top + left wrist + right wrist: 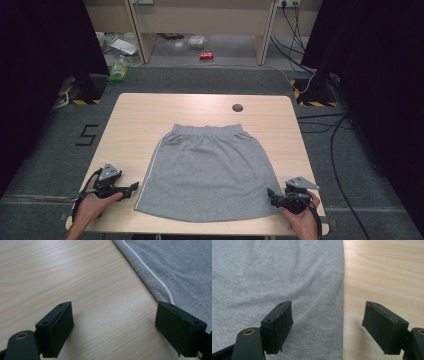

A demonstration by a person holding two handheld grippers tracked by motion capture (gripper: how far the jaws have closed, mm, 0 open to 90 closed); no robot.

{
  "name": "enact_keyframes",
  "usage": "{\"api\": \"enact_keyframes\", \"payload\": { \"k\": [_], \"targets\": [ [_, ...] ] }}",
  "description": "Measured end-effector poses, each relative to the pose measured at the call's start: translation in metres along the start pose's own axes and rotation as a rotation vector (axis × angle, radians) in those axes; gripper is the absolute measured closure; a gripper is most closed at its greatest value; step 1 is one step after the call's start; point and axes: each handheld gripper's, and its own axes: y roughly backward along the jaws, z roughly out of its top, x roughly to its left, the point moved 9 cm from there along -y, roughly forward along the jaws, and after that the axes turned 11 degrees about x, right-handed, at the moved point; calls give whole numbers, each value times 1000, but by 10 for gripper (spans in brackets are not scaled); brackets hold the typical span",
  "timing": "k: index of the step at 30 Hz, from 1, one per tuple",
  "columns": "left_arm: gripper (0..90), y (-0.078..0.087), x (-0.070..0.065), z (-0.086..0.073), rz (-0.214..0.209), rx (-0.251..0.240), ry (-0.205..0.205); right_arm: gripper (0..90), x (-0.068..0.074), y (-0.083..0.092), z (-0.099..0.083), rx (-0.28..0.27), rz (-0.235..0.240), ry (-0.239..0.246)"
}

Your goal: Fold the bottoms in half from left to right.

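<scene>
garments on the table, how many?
1: a grey skirt lying flat mid-table, waistband at the far side, hem at the near edge between the two open grippers. Anything underneath it would be hidden.

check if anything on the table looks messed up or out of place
Nothing stands out. The grey skirt lies flat and spread on the table, waistband at the far side, with only faint creases. The left gripper and right gripper sit open at its near corners.

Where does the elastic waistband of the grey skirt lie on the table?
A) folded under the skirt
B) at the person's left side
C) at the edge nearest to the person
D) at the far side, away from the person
D: the gathered waistband of the grey skirt lies at the far side, and the wide hem lies near both hands.
</scene>
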Motion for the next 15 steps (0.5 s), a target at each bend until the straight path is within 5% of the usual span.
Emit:
{"api": "enact_keyframes", "payload": {
  "k": [15],
  "targets": [
    [149,-2,4,3,0,-4,10,241,6,1,1,-6,16,6]
  ]
}}
